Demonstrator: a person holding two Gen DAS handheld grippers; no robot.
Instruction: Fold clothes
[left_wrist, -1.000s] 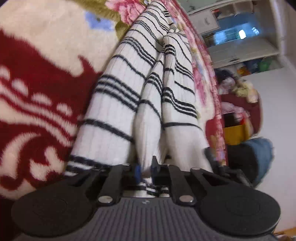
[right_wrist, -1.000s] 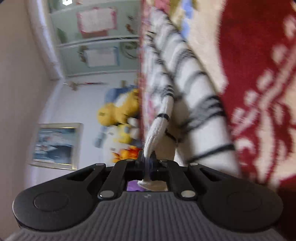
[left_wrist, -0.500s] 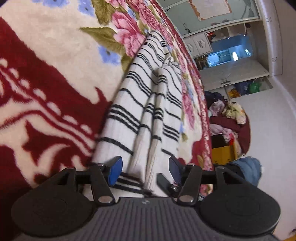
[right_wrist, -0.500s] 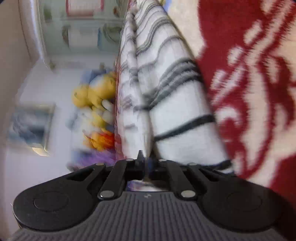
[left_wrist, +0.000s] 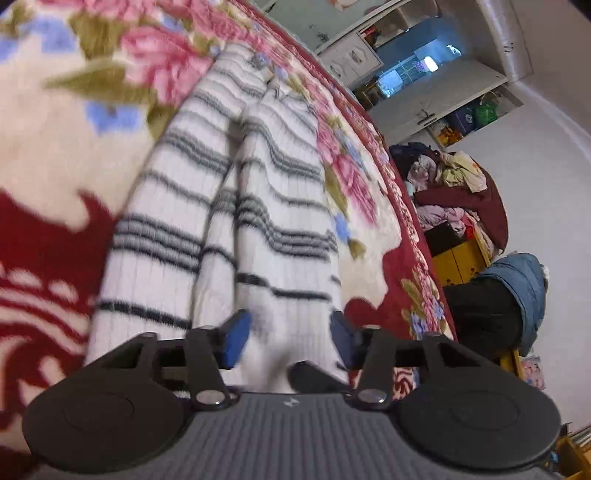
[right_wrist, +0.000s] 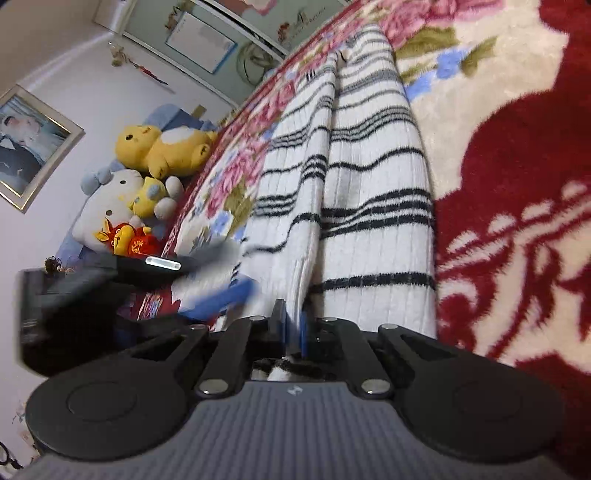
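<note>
No text, label or number is sharp enough to read anywhere.

I see a fluffy red and cream flowered blanket (left_wrist: 55, 155); a white black-striped knitted sweater (left_wrist: 280, 206) lies on it.

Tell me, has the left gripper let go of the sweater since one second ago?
Yes. The left gripper was pinched on the sweater; now its pads stand apart around the hem, closing again.
</note>
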